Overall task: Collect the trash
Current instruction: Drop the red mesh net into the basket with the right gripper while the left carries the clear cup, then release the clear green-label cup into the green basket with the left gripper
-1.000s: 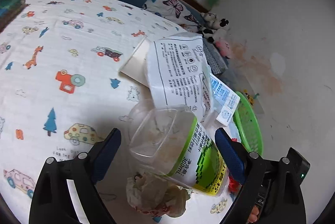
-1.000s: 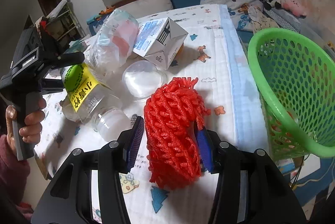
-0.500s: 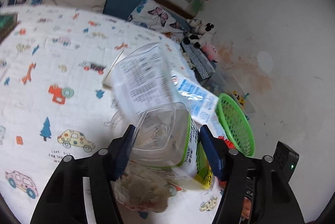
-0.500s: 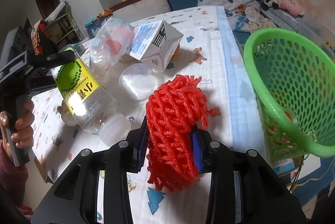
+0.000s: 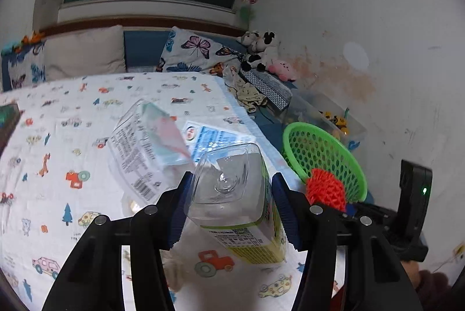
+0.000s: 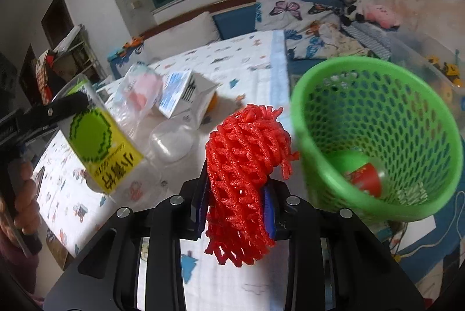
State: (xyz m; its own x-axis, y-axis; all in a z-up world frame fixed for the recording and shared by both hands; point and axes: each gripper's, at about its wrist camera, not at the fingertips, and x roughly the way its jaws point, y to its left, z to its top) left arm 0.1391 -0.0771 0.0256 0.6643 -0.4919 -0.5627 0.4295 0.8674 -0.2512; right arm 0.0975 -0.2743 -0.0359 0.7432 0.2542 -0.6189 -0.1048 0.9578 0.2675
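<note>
My left gripper point(image 5: 231, 196) is shut on a clear plastic bottle point(image 5: 232, 194) with a green-yellow label, lifted above the bed; the bottle also shows in the right wrist view point(image 6: 101, 142). My right gripper point(image 6: 235, 206) is shut on a red foam fruit net point(image 6: 247, 165), held up just left of the green mesh basket point(image 6: 407, 113). The basket point(image 5: 316, 148) stands off the bed's right edge and holds a red-green item point(image 6: 363, 177). The net also shows in the left wrist view point(image 5: 327, 189).
On the patterned sheet point(image 5: 58, 136) lie a clear plastic bag point(image 5: 142, 142), a blue-white carton point(image 6: 186, 96) and a clear lid point(image 6: 171, 139). Pillows point(image 5: 191, 52) and plush toys point(image 5: 261, 49) sit by the wall. A clear toy box point(image 5: 328, 113) stands behind the basket.
My left gripper closed on the bottle and lifted it off the bed. My right gripper closed tighter on the red net and raised it toward the basket.
</note>
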